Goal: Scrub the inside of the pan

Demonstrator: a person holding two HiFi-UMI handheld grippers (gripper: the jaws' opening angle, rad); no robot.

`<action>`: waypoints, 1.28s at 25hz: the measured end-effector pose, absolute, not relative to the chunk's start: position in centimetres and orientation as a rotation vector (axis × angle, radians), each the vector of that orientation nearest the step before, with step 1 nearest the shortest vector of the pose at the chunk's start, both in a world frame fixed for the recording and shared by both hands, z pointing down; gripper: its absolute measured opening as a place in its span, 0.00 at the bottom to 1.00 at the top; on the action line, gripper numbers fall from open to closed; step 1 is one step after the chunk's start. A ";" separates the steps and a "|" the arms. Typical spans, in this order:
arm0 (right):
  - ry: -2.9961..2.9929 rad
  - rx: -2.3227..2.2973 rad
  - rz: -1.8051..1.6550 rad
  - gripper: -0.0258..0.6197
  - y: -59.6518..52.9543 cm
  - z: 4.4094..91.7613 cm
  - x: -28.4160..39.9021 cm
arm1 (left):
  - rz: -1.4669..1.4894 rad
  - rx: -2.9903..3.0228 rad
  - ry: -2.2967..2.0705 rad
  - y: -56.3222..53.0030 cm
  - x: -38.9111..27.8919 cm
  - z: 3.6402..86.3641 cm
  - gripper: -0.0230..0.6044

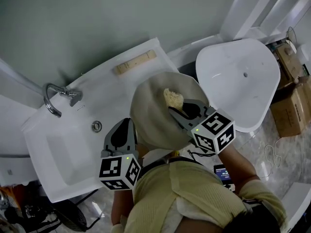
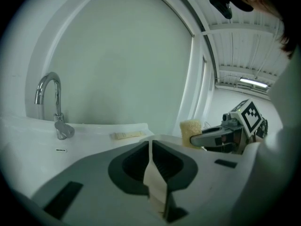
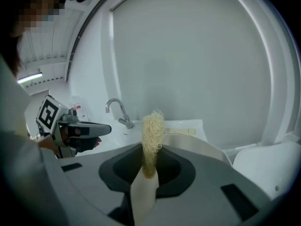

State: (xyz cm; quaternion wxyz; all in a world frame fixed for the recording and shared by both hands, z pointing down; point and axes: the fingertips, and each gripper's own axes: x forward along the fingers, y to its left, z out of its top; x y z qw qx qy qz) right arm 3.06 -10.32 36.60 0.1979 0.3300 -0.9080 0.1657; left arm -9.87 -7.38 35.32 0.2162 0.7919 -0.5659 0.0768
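Beside white sink [image 1: 53, 149], round pale-beige pan [image 1: 153, 106]

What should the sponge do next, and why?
Probably push the sponge down and rub it across the pan. The right hand-held gripper is shut on the sponge over the pan's inside, and the left hand-held gripper is shut on the pan, so the pan looks steadied for scrubbing.

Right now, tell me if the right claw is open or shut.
Shut. In the right gripper view the right claw pinches the lower end of the loofah scrubber, held over the pan.
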 end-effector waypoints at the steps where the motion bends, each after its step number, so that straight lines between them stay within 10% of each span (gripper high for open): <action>1: -2.547 0.936 0.499 0.17 -10.4 36.6 3.2 | 0.217 2.194 -1.570 -7.4 -9.8 35.4 0.16; 32: -2.532 0.971 0.615 0.17 -10.3 37.8 3.4 | 0.308 2.185 -1.557 -7.3 -9.6 36.4 0.15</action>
